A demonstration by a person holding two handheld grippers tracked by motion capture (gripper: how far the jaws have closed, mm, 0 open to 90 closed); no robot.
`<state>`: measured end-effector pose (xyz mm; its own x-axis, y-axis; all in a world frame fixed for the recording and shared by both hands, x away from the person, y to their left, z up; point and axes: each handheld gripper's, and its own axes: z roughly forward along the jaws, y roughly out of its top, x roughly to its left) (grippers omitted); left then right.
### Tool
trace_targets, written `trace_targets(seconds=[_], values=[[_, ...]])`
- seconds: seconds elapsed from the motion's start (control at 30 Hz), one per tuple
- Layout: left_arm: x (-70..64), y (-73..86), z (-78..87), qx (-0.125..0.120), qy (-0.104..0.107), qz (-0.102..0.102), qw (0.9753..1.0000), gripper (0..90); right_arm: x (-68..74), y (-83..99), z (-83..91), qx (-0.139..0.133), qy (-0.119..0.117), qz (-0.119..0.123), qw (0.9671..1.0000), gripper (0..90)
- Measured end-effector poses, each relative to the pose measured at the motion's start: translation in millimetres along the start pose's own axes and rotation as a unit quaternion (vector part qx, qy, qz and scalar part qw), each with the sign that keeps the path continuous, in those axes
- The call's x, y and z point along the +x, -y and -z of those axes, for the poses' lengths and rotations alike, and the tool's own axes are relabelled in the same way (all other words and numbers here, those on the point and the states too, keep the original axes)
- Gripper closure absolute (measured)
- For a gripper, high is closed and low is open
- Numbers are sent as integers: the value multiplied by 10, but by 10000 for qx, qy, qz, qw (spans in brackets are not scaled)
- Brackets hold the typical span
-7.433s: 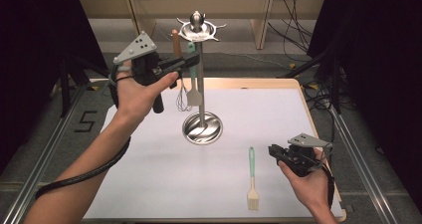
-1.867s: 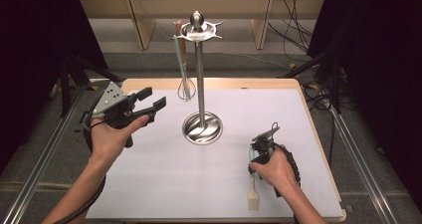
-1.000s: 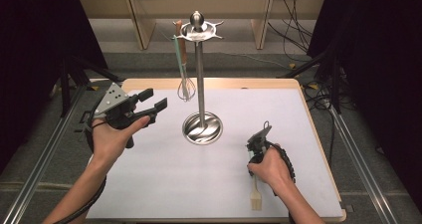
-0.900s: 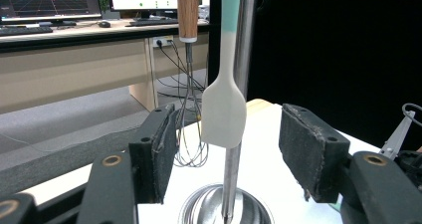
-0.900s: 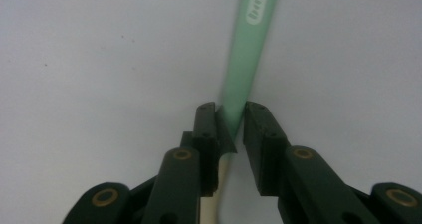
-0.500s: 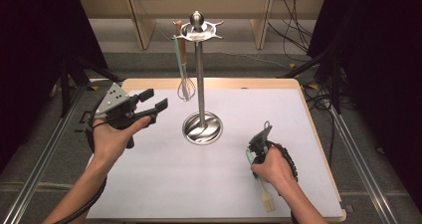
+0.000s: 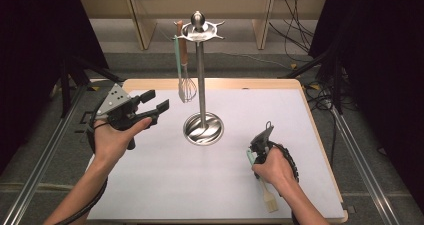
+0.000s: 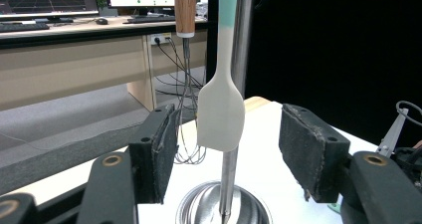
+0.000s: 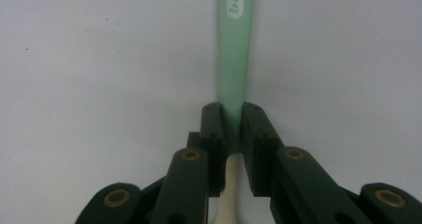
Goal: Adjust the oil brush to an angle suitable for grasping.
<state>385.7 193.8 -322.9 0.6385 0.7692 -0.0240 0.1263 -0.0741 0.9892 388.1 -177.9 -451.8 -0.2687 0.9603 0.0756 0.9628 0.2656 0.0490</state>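
Observation:
A steel utensil stand (image 7: 201, 75) rises from a round base (image 7: 203, 128) at the middle of the white mat. A whisk with a wooden handle (image 7: 185, 80) and a white spatula with a mint handle (image 7: 179, 70) hang from its top ring. My left gripper (image 7: 156, 101) hovers open to the left of the stand, and its view looks at the spatula blade (image 8: 220, 115) between its pads. My right gripper (image 7: 252, 152) is shut on the mint handle (image 9: 235, 50) of a basting brush (image 7: 261, 185), whose bristle end points toward the mat's near edge.
The white mat (image 7: 150, 185) covers a wooden table top (image 7: 320, 135) with aluminium rails (image 7: 40, 165) along both sides. Cables (image 7: 300, 15) lie on the floor behind. A desk with monitors (image 8: 50, 0) stands far behind the stand.
My right gripper came down on the brush and closed on its handle, then turned it so the bristle end swings toward the near right. The left gripper holds still.

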Motion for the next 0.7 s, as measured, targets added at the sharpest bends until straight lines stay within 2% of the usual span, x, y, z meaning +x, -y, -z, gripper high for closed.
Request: trace_targets(seconds=[0.13, 0.17, 0.23, 0.3, 0.37, 0.4, 0.43, 0.47, 0.5, 0.53, 0.57, 0.6, 0.63, 0.67, 0.7], values=[[1, 11, -12, 34, 12, -23, 10000, 394, -22, 42, 4, -205, -147, -107, 9996, 818], [2, 14, -17, 36, 19, -30, 10000, 394, -34, 49, 30, -153, -210, -79, 9996, 818], [0, 18, -22, 41, 24, -25, 10000, 394, -70, 77, 57, -293, -267, 55, 9992, 818], [-4, 22, -24, 51, 37, -31, 10000, 394, -79, 107, 90, -501, -329, 47, 9982, 818], [-9, 26, -27, 68, 44, -40, 10000, 394, -81, 139, 116, -813, -412, 39, 9958, 818], [-16, 29, -31, 66, 46, -21, 10000, 394, -96, 153, 132, -940, -436, 175, 9945, 819], [-18, 30, -35, 69, 54, -31, 10000, 395, -153, 149, 119, -1128, -557, 539, 9906, 819], [-20, 33, -38, 73, 62, -53, 9999, 394, -179, 156, 119, -1295, -610, 710, 9871, 819], [-27, 37, -40, 81, 64, -18, 9999, 395, -86, 208, 181, -1221, -503, 104, 9912, 819], [-32, 40, -43, 93, 74, -16, 9999, 395, -92, 221, 191, -1321, -490, 157, 9899, 819], [-37, 44, -49, 98, 88, -15, 9999, 396, -82, 235, 207, -1373, -534, 109, 9890, 819], [-40, 46, -52, 104, 89, -22, 9999, 397, -71, 255, 232, -1575, -440, 138, 9864, 819], [-47, 50, -56, 119, 97, -7, 9999, 398, -105, 259, 222, -1802, -480, 401, 9816, 819], [-51, 54, -60, 128, 106, -8, 9999, 398, -63, 285, 255, -1783, -507, 110, 9826, 819], [-58, 59, -67, 128, 126, 6, 9998, 398, -68, 297, 271, -1887, -504, 185, 9806, 819]])
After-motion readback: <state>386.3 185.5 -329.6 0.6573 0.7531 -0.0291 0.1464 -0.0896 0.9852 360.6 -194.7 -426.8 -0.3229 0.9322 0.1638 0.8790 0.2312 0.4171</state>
